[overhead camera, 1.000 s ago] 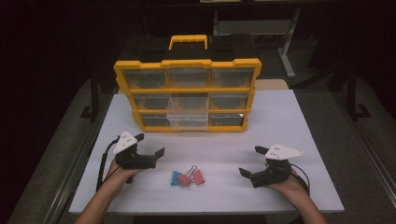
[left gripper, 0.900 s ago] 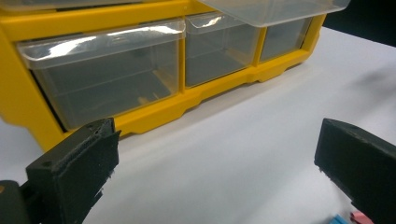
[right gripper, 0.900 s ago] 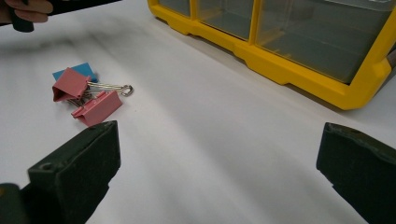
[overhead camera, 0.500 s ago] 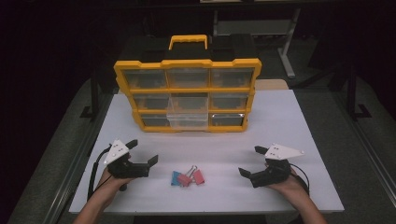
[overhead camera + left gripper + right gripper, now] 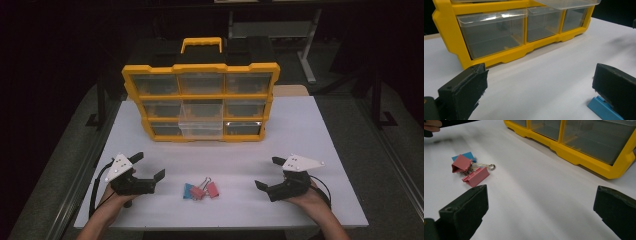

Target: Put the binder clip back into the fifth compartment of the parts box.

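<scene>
High view: small pink and blue metal binder clips lay loose between the grippers, ungrasped; the middle clear drawer of the yellow plastic organiser stood pulled out. Nothing stowed yet.

Left gripper view: left gripper low, jaws wide apart, blue clip beside one jaw.

Right gripper view: right gripper jaws spread, empty; clips ahead, off to one side.

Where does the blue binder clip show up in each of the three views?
High view: blue binder clip low centre, leftmost of the clip cluster, between the two grippers.
Left gripper view: bottom right corner, partly behind the right-hand jaw.
Right gripper view: upper left, behind a pink binder clip.
Shared landmark: the yellow organizer beyond it.
</scene>
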{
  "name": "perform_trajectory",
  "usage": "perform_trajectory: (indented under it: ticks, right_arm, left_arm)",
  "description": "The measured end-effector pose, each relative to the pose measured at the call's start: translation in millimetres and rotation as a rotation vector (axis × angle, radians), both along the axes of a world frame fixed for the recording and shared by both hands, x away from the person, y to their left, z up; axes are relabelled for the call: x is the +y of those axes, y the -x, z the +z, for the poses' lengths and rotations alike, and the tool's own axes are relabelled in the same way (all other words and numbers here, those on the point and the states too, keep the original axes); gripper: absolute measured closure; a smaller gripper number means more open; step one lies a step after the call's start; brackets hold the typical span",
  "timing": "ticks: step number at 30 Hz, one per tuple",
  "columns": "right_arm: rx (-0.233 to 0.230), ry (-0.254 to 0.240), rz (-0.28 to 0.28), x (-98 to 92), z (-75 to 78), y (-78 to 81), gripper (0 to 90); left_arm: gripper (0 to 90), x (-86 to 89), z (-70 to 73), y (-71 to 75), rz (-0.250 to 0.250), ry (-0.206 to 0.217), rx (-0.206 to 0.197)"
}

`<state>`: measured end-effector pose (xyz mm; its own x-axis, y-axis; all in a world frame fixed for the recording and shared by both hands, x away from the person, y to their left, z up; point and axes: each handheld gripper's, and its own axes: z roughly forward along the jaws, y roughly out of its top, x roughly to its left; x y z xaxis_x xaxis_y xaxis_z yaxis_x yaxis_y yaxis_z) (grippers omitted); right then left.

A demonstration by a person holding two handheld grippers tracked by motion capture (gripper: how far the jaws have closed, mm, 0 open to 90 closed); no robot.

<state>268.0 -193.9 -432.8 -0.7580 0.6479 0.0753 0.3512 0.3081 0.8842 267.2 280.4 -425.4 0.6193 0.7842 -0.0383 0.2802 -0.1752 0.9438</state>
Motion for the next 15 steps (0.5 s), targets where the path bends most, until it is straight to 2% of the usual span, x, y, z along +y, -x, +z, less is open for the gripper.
perform_trajectory:
  ticks: [3,5,7,10,13,15]
  right_arm:
    - [0.0,0.004,0.015,1.8,2.0,-0.1,0.0]
    - [0.003,0.009,0.021,3.5,3.7,0.0,0.0]
    - [0.01,0.014,0.034,5.5,4.9,-0.7,0.0]
    - [0.021,0.033,0.063,10.4,8.8,-2.5,0.0]
    - [0.025,0.044,0.086,16.7,15.2,-3.3,0.0]
    - [0.017,0.072,0.108,20.5,17.7,-4.7,0.0]
  left_arm:
    - [0.0,-1.4,-0.5,1.1,-0.015,0.002,-0.017]
    - [0.0,-1.5,-0.4,2.2,-0.027,-0.012,-0.018]
    - [0.0,-1.7,-1.0,2.7,-0.031,-0.005,-0.02]
    - [0.0,-0.2,-1.1,2.3,-0.033,-0.008,-0.012]
    - [0.0,1.0,-0.9,2.3,-0.043,-0.003,-0.024]
    - [0.0,1.3,-0.9,1.9,-0.043,-0.004,-0.024]
